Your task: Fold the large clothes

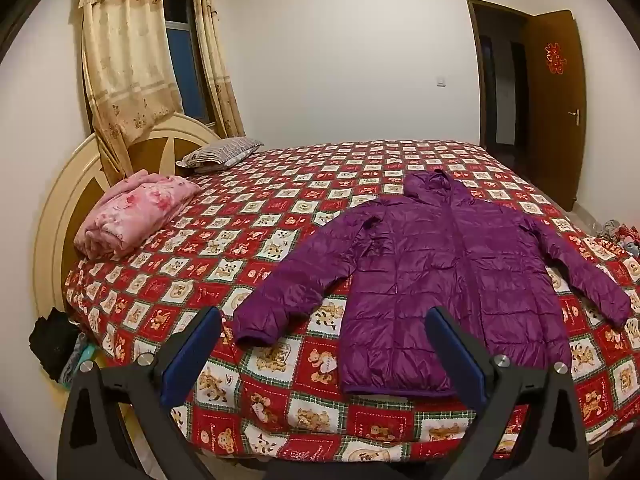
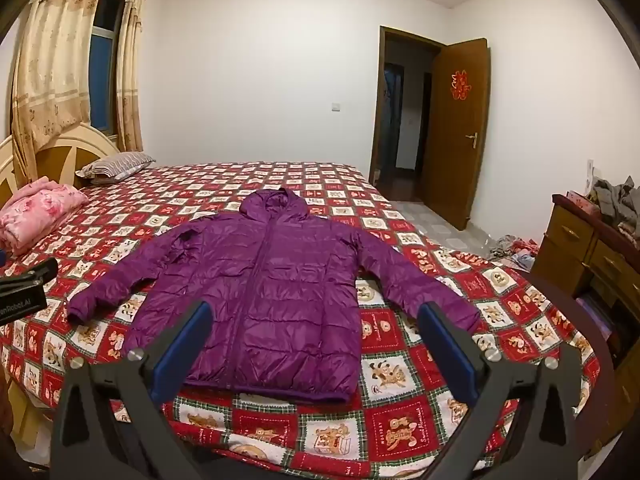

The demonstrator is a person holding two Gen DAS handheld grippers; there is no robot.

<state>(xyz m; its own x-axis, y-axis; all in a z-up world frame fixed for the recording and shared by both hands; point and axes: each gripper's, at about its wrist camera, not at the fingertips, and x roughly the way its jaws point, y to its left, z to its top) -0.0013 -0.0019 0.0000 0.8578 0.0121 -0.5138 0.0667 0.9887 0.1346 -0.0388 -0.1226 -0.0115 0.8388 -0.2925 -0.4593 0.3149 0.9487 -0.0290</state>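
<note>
Meanwhile, both the left gripper [image 1: 324, 320] and right gripper [image 2: 316, 316] are hovering wide apart, empty, the purple jacket [image 2: 276, 280] lying at 12 o'clock on the bed [image 2: 400, 412].

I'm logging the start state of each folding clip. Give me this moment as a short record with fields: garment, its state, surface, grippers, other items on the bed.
garment: purple hooded puffer jacket
state: spread flat, front up, both sleeves out to the sides, hood away from the cameras, not yet folded
surface: bed with red bear-print quilt
left gripper: jaws open, above the near edge of the bed, holding nothing
right gripper: jaws open, holding nothing
other items: folded pink blanket and striped pillow near the headboard
</note>
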